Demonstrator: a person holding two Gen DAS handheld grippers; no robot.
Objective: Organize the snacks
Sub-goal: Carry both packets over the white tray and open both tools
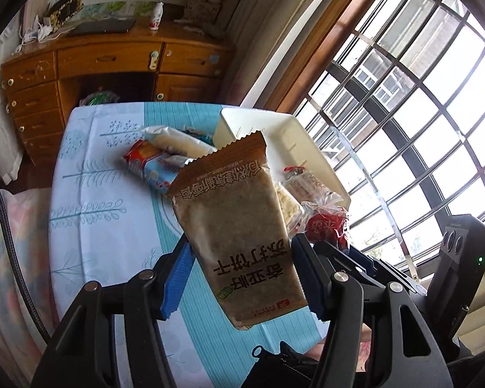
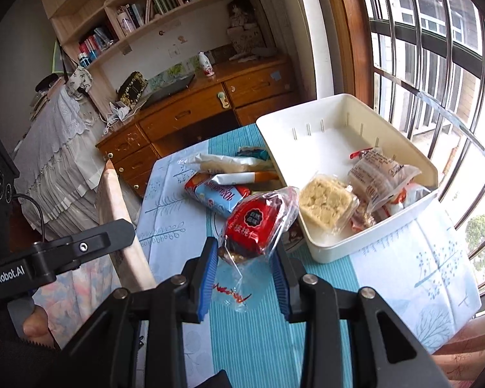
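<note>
Bookshelves [image 2: 152, 3] right view only; brown packet [image 1: 242, 226] left.

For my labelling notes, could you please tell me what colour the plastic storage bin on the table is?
The plastic storage bin is white, clearest in the right wrist view.

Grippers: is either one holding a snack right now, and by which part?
Both. The left gripper clamps the brown cracker packet across its lower half. The right gripper pinches the red walnut snack by its clear wrapper's lower end.

Both grippers raised, each clamped on a load.
Left gripper [image 1: 242, 278]: lower centre of frame, jaws part-spread, pads pressing. Right gripper [image 2: 245, 274]: lower centre, jaws pinched; a thumb [image 2: 37, 326] shows lower left.
</note>
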